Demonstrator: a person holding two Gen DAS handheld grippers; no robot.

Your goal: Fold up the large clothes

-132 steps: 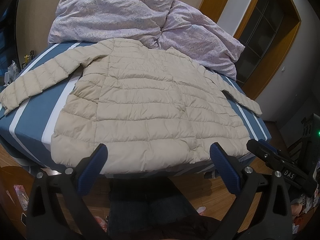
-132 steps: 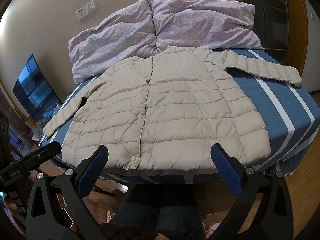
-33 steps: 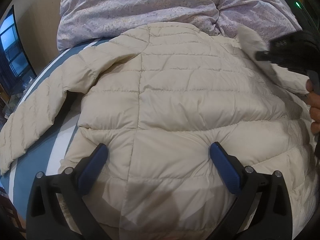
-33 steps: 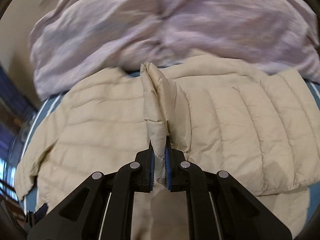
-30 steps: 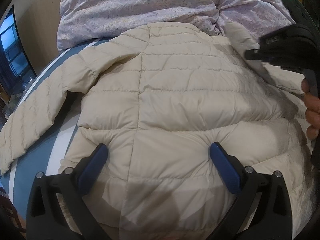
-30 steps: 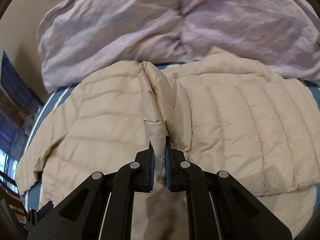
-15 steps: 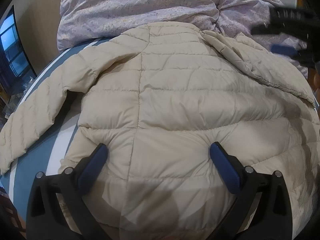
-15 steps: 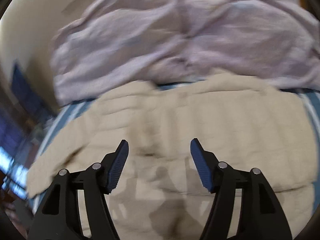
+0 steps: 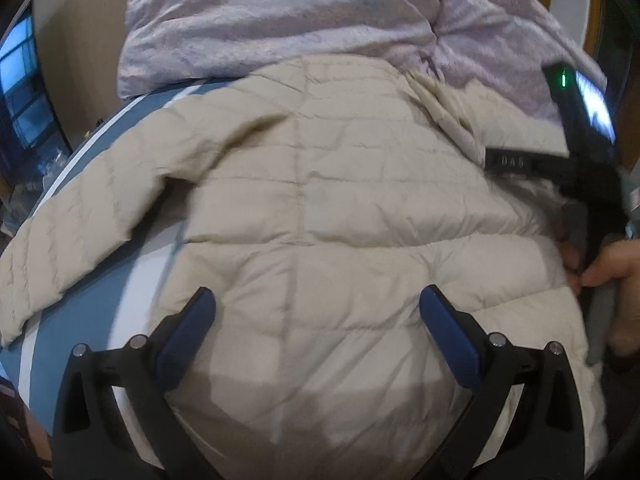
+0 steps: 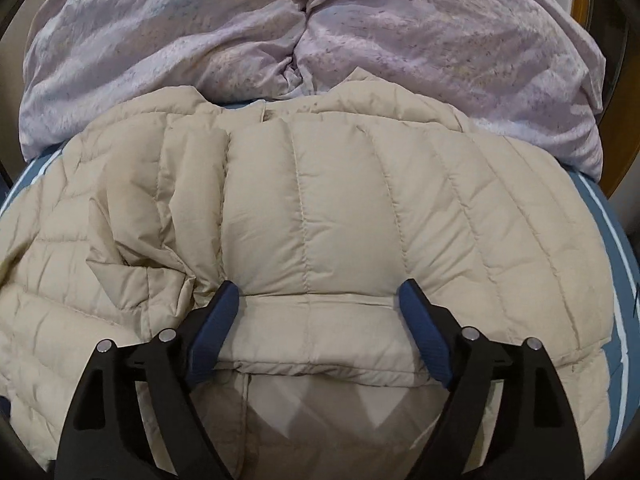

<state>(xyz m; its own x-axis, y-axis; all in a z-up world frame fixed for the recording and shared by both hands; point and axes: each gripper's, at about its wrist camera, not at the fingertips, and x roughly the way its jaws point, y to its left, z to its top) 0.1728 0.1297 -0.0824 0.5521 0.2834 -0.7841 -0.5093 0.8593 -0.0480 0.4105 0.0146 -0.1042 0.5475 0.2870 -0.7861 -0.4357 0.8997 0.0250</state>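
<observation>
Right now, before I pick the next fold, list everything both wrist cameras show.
puffer jacket: one, beige, spread on the bed, one sleeve folded across the body, the other sleeve stretched out sideways
duvet: one, lilac, bunched beyond the collar
bed sheet: one, blue with white stripes, under the jacket
screen: one, glowing blue, far left of the left view
left gripper: black with blue pads, open above the jacket
right gripper: same colours, jaws opening, over the folded sleeve
hand: one, holding the right gripper

Crumpled lilac duvet [image 10: 400, 32] at bed's head, blue-and-white striped sheet [image 9: 100, 320], dark window [image 9: 24, 92]
</observation>
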